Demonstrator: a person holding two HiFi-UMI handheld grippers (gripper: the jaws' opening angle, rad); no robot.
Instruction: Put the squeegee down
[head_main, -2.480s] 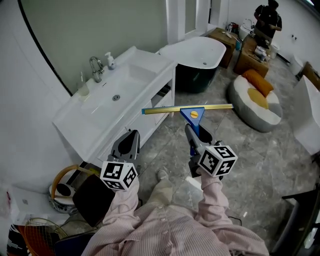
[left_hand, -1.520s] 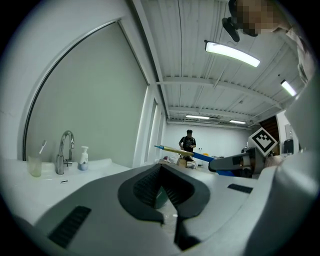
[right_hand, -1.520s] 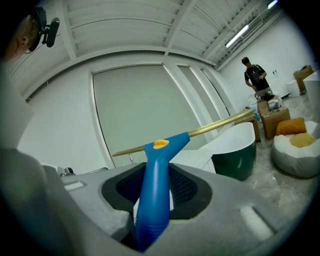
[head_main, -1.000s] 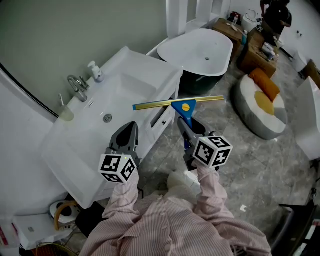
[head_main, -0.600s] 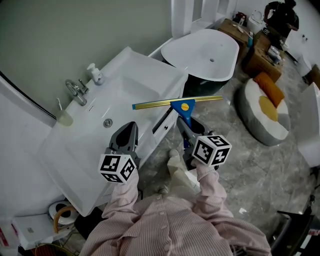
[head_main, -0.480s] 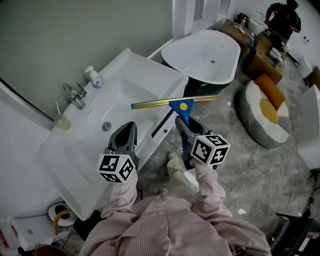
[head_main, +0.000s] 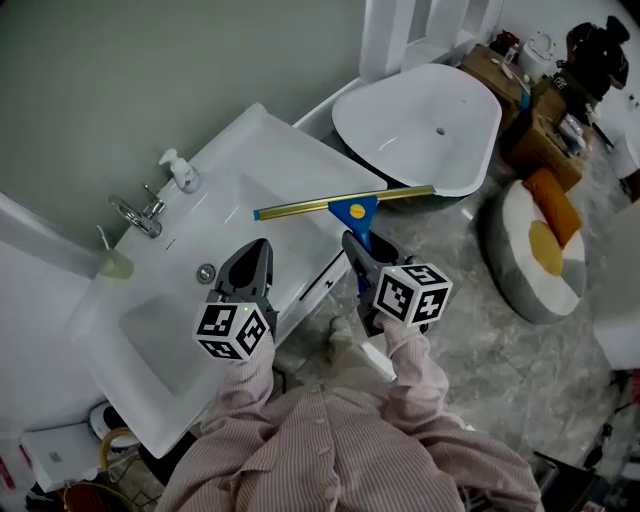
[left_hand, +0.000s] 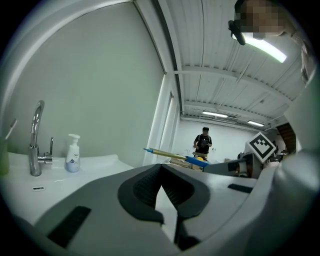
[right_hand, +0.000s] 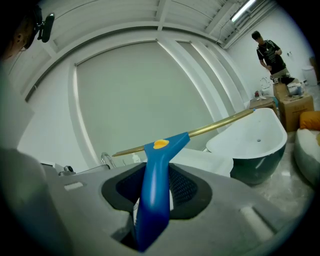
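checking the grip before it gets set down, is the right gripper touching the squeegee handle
Touching. The right gripper view shows the right gripper clamped on both sides of the blue handle of the squeegee.

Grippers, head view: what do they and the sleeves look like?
Left gripper and right gripper match: grey moulded two-jaw bodies with black ribbed pads, each carrying a white cube with black square markers. No cables show. The sleeves are pink-and-white pinstriped shirt fabric.
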